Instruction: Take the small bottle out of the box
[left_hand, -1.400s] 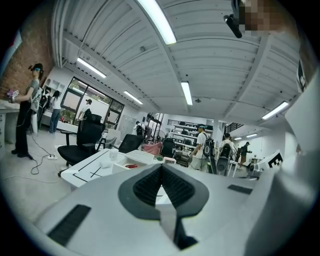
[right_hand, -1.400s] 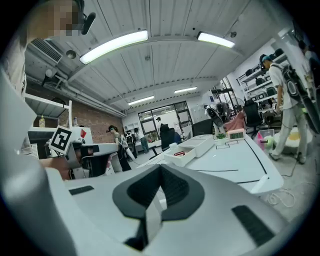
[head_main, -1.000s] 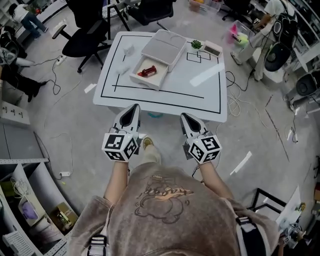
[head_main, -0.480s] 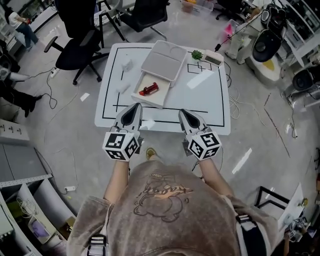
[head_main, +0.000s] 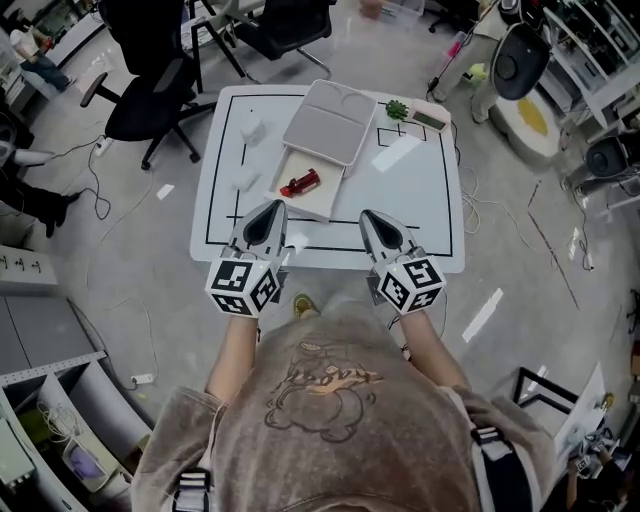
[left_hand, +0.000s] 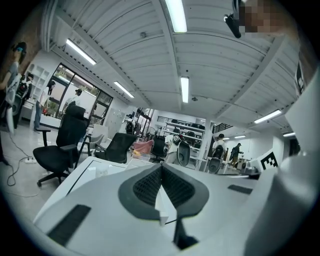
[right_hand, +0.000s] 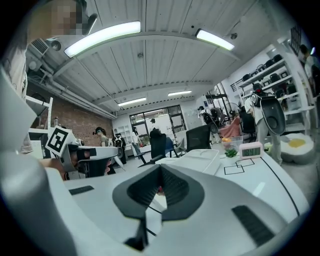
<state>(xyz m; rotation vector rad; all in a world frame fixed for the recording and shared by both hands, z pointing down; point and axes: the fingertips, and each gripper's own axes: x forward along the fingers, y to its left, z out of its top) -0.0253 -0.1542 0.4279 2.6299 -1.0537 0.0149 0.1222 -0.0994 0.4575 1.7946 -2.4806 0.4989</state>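
A small red bottle (head_main: 300, 182) lies on its side in an open white box (head_main: 318, 198) on the white table (head_main: 420, 200). The box's lid (head_main: 330, 122) lies flat behind it. My left gripper (head_main: 266, 217) hovers at the table's near edge, just left of the box's front, jaws shut and empty. Held level with it to the right, my right gripper (head_main: 379, 224) is also shut with nothing in it. In the left gripper view the jaws (left_hand: 161, 170) meet; in the right gripper view the jaws (right_hand: 160, 182) meet, and a red speck of the bottle (right_hand: 159, 189) shows just beyond them.
A small green plant (head_main: 396, 108) and a pink clock (head_main: 427, 116) stand at the table's far right. Two pale objects (head_main: 250, 130) lie at the far left. Black office chairs (head_main: 150, 95) stand beyond the table. Cables trail on the floor at both sides.
The person has stepped closer to the table. Both grippers have come from short of the table to its near edge, still shut.
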